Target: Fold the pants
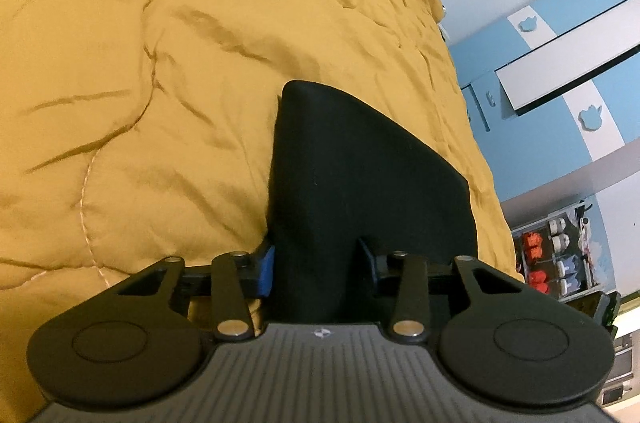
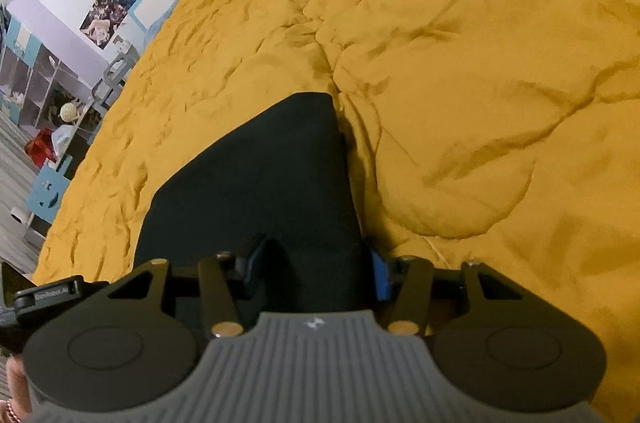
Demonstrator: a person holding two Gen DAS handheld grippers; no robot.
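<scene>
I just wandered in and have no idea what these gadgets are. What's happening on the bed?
A person is folding black pants on a bed covered by a mustard-yellow quilt, using a two-finger gripper in each hand. The left gripper and the right gripper each have dark fabric between their fingers at the near edge. The pants form a compact, already folded shape lying ahead of both grippers on the quilt.

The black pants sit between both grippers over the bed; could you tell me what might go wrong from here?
1. The pants are bunched thickly in the left gripper; layers may slip and skew the fold.
2. The right gripper holds close to one edge, so that corner may escape.
3. The rumpled yellow quilt could leave the fold uneven.
</scene>
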